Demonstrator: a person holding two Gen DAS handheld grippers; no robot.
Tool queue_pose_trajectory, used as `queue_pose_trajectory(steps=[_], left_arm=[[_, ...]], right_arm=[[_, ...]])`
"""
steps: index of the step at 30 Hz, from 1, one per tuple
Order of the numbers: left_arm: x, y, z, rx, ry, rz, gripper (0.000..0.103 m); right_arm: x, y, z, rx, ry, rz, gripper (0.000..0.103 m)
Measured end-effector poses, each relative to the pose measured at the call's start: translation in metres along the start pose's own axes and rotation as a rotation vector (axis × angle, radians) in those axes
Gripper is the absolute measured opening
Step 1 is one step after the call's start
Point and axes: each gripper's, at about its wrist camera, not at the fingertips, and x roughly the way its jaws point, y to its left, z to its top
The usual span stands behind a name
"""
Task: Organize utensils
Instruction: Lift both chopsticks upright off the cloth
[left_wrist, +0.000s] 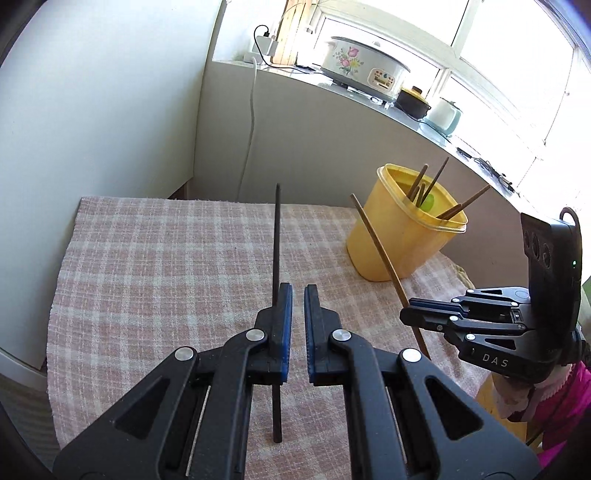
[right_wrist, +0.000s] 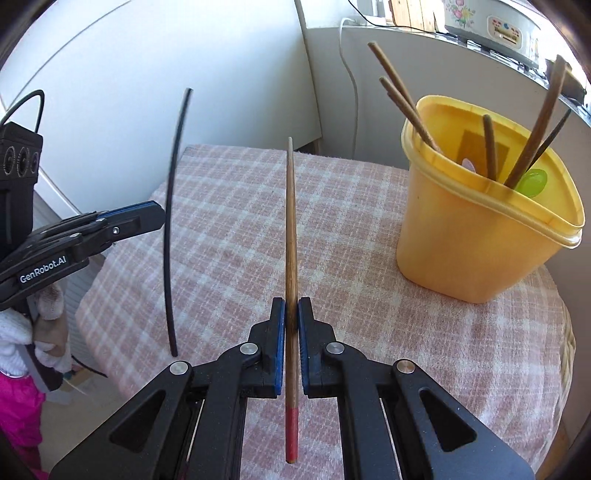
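My left gripper (left_wrist: 298, 291) is shut on a thin black chopstick (left_wrist: 277, 229), which stands nearly upright above the checked tablecloth (left_wrist: 166, 258). The right wrist view shows that black chopstick (right_wrist: 169, 240) in the air at the left gripper's (right_wrist: 159, 216) tips. My right gripper (right_wrist: 291, 306) is shut on a brown wooden chopstick (right_wrist: 290, 221) with a red end, pointing away from me. In the left wrist view the right gripper (left_wrist: 404, 314) holds that brown chopstick (left_wrist: 374, 239) tilted in front of the yellow container (left_wrist: 391, 243). The container (right_wrist: 472, 240) holds several chopsticks and a green spoon (right_wrist: 532, 182).
The tablecloth (right_wrist: 240, 221) covers a small table beside a white wall. A windowsill behind carries a flowered rice cooker (left_wrist: 365, 70), a dark pot (left_wrist: 413, 101) and a pale kettle (left_wrist: 445, 114). A white cable (left_wrist: 251, 122) hangs down. A pink sleeve (left_wrist: 569, 406) shows at the right.
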Motion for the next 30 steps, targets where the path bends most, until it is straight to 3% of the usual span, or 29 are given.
queue_pose_trajectory(steps=[3,5,8,10,13,18,20,22,26,30], left_arm=[[0.003,-0.017,0.005,0.053,-0.016,0.016,0.004],[0.012,-0.022,0.005,0.086,0.013,0.027,0.004],[0.044,-0.022,0.003,0.115,0.131,0.053,0.006],[0.073,-0.016,0.0,0.123,0.226,0.086,0.02],[0.114,-0.005,-0.008,0.125,0.335,0.134,0.02],[0.158,0.002,-0.013,0.117,0.415,0.169,0.02],[0.161,-0.001,-0.013,0.151,0.4,0.174,0.016],[0.161,-0.001,-0.011,0.146,0.403,0.163,0.005],[0.143,0.005,-0.006,0.079,0.336,0.123,0.003],[0.105,0.006,0.001,0.034,0.218,0.068,0.003]], right_arm=[[-0.014,0.002,0.001,-0.015,-0.051,-0.006,0.006],[-0.023,0.002,0.0,-0.021,-0.077,-0.022,0.005],[-0.027,-0.002,0.001,-0.013,-0.087,-0.024,0.006],[-0.027,-0.002,-0.001,-0.011,-0.085,-0.032,0.006],[-0.028,-0.003,-0.004,-0.007,-0.086,-0.031,0.006],[-0.033,-0.005,-0.011,-0.005,-0.089,-0.024,0.006],[-0.036,-0.005,-0.013,-0.01,-0.09,-0.029,0.006],[-0.038,-0.006,-0.014,-0.015,-0.094,-0.034,0.006],[-0.044,-0.011,-0.016,-0.003,-0.109,-0.032,0.006],[-0.048,-0.014,-0.015,0.007,-0.124,-0.018,0.006]])
